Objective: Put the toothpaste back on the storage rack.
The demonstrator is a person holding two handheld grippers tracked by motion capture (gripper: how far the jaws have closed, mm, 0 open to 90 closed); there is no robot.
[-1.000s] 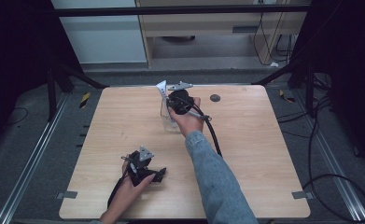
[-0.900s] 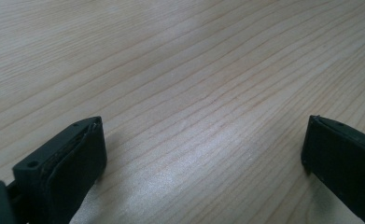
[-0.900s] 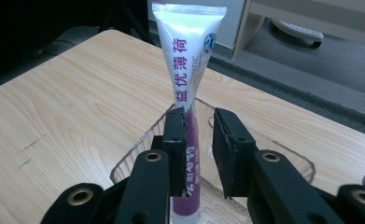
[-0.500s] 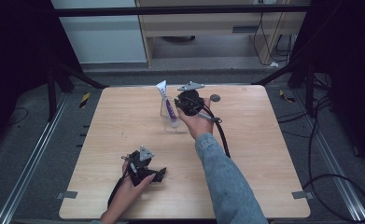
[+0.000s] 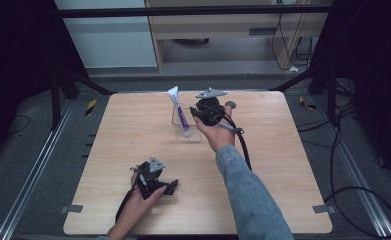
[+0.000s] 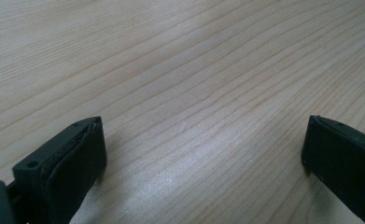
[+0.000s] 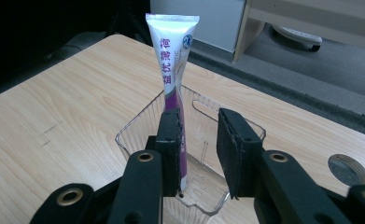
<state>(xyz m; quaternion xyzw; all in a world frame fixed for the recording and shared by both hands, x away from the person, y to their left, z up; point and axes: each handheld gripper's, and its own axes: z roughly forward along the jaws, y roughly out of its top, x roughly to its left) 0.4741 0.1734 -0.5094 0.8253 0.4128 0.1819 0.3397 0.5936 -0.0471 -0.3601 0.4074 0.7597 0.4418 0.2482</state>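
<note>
Currently the tube (image 7: 171, 60), white top with purple lower half, stands upright in the clear plastic container (image 7: 138, 126), which sits on the far middle of the wooden table (image 5: 293, 165). In the high view the tube (image 5: 179, 111) leans slightly, its flat crimped end up, the container (image 5: 187, 134) just left of the right gripper (image 5: 197, 114). Right gripper (image 7: 196, 140) is released: jaws have just been opening, a clear gap between the pads, nothing pressed. From the right gripper view the tube sits beyond the left pad, partly covered by it; contact can't be told. A small dark round thing (image 5: 230, 105) lies on the table just beyond the right hand. Left gripper (image 5: 155, 181) rests near the table's near edge, well apart from the container; its jaws (image 6: 203, 154) stand wide over bare wood, nothing between them.
</note>
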